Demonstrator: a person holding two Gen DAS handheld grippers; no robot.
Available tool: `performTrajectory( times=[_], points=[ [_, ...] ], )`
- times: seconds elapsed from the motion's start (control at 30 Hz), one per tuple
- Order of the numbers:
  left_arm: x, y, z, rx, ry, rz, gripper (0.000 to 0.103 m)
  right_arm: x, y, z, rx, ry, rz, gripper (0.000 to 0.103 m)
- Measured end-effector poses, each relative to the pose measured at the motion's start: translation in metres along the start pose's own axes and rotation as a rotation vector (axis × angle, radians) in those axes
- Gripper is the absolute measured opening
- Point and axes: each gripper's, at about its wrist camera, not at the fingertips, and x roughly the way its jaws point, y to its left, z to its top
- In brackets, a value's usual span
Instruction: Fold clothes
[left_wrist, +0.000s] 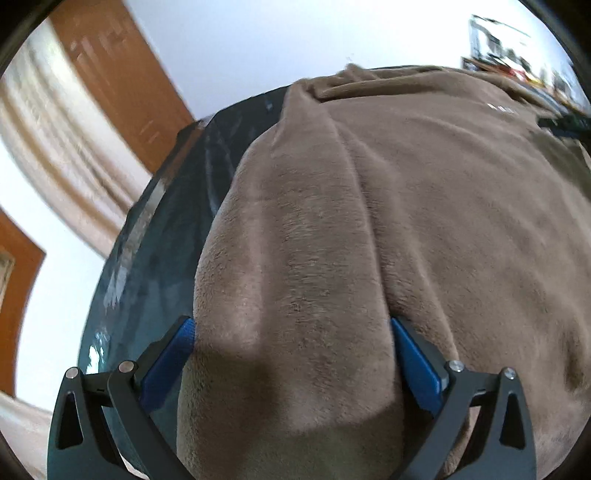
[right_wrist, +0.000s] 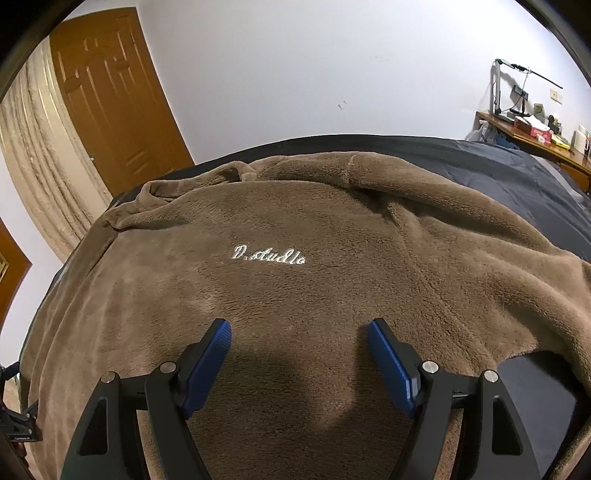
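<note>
Brown fleece garment (right_wrist: 295, 295) spread flat on dark bed cover (right_wrist: 535, 177). Judged soft, thick, limp, moderately light.

Left gripper (left_wrist: 291, 328): jaws wide, straddling raised fold near garment's left edge; clamping cannot be told.

Right gripper (right_wrist: 299, 328): jaws apart, empty, below embroidered lettering (right_wrist: 269, 255).

Hold advised at edge folds.

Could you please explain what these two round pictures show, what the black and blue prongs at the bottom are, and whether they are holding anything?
There is no robot: a person holds a two-finger gripper in each hand, each with a wide-angle camera looking along its blue fingers. One picture is from the left gripper, the other from the right gripper. A brown fleece top with stitched lettering lies spread on a dark bed. The left fingers sit wide apart either side of a raised fold; the right ones are open above the cloth, holding nothing.
</note>
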Motion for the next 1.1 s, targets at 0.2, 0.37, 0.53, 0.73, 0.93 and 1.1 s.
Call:
performTrajectory(
  times=[0.2,0.37,0.53,0.73,0.93,1.1],
  points=[
    [0.007,0.033,0.009,-0.193,0.032,-0.045,0.047,-0.002,0.005,0.000,-0.025,-0.007,-0.012,0.078],
    [0.006,0.069,0.025,-0.332,-0.014,0.018,0.025,-0.004,0.006,-0.002,-0.044,-0.012,-0.014,0.078],
    [0.021,0.110,0.047,-0.461,-0.059,0.094,0.023,-0.002,0.002,-0.002,-0.021,-0.002,-0.009,0.078],
    [0.040,0.134,0.105,-0.499,-0.116,0.152,0.023,0.000,0.000,-0.001,-0.009,0.009,-0.005,0.078],
    [0.081,0.152,0.143,-0.494,0.000,0.268,0.026,0.002,-0.004,-0.001,0.003,0.024,0.003,0.078],
    [0.112,0.160,0.131,-0.502,0.117,0.342,0.043,0.003,-0.003,-0.001,-0.003,0.033,-0.004,0.079]
  ],
)
